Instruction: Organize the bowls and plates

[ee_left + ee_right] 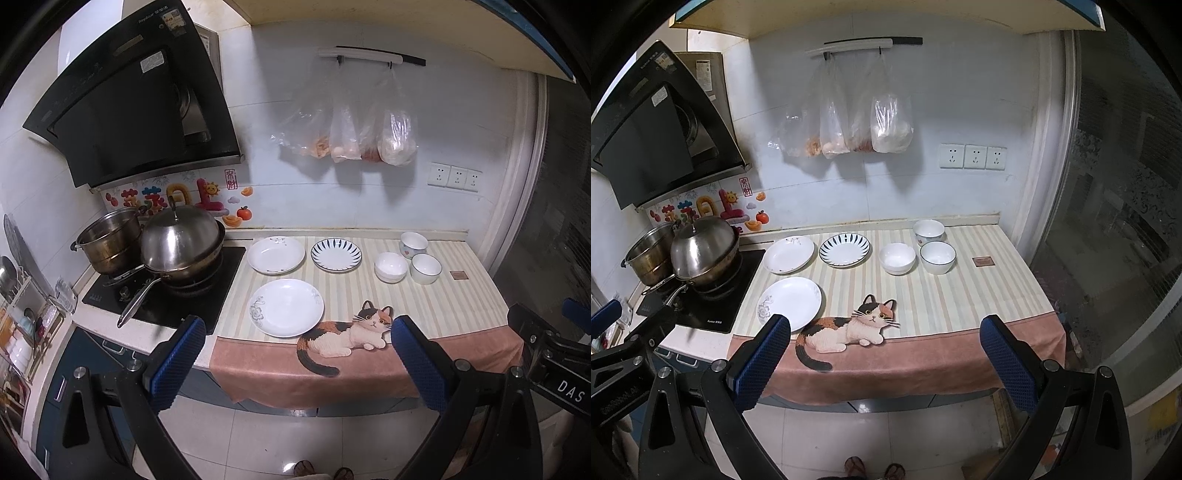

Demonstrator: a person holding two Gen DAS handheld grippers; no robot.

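Three plates lie on the striped cat mat (443, 302) (960, 302): a white floral plate (287, 307) (790, 303) at the front left, a plain white plate (276, 254) (789, 254) behind it, and a blue-striped plate (336, 254) (844, 250). To their right stand three bowls: a white bowl (390, 267) (897, 258), a dark-rimmed bowl (426, 268) (938, 257) and a patterned bowl (413, 244) (928, 230) at the back. My left gripper (297, 363) and my right gripper (882, 360) both hang open and empty in front of the counter edge.
A lidded wok (183, 245) (703, 254) and a steel pot (110, 240) (650, 254) sit on the black cooktop (221, 291) at the left. Plastic bags (354, 129) (849, 125) hang on the wall. A small brown square (458, 274) (983, 261) lies on the mat. Someone's sandalled feet (875, 470) show below.
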